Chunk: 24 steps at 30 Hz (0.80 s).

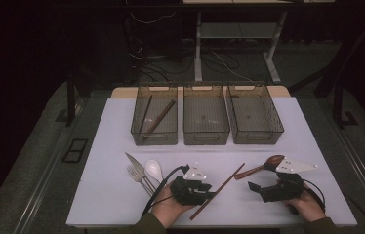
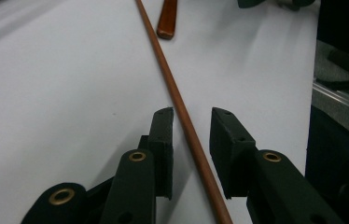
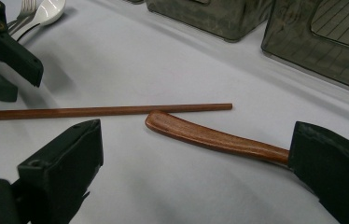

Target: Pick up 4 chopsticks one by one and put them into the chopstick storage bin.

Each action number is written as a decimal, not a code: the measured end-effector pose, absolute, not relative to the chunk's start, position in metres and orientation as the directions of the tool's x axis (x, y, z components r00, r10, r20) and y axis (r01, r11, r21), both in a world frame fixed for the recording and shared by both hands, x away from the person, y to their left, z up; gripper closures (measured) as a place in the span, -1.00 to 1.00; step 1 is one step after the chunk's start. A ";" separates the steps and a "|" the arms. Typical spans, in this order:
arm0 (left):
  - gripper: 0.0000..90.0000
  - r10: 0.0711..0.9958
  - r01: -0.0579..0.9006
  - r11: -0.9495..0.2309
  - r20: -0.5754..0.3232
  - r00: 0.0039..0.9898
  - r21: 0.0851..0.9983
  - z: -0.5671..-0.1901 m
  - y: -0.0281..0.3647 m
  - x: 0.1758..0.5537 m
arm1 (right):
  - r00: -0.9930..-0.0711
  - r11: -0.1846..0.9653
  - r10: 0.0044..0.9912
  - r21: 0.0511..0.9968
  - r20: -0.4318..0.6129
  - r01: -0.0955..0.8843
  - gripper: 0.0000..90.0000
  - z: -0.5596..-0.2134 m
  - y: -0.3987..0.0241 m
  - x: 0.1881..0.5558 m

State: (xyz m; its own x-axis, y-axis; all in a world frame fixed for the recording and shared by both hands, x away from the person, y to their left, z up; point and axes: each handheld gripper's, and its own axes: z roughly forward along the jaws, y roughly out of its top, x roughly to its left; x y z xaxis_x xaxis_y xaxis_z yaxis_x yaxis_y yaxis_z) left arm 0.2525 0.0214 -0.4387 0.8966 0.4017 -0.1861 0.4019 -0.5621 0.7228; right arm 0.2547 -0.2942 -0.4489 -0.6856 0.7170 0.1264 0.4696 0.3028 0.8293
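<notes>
White tabletop, dark room, cables on floor; left gripper unclenched astride chopstick; right gripper released.

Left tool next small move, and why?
Probably close the left tool on the chopstick. The stick lies flat on the table between the open jaws with gaps on both sides, so nothing is gripped yet. Other chopsticks already sit in the left bin.

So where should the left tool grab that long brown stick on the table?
Probably near its closer end, coming straight down from above. The chopstick lies flat on the white table, thin and round, and already runs between the left tool's open jaws. Closing across its width should pinch it; the wooden spoon lies apart beyond its far tip.
</notes>
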 end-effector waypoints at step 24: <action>0.80 0.412 0.359 -0.634 -0.094 0.906 0.685 -0.446 0.014 0.254 | -0.685 0.301 0.718 0.830 0.127 0.469 -0.94 -0.449 -0.295 0.255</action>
State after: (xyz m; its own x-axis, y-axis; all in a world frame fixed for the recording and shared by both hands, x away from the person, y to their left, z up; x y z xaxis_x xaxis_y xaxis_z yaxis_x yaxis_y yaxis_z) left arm 0.2537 0.0137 -0.4465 0.9061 0.4125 -0.0938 0.3594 -0.6338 0.6849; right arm 0.2546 -0.2945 -0.4487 -0.6848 0.7176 0.1272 0.4693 0.3007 0.8303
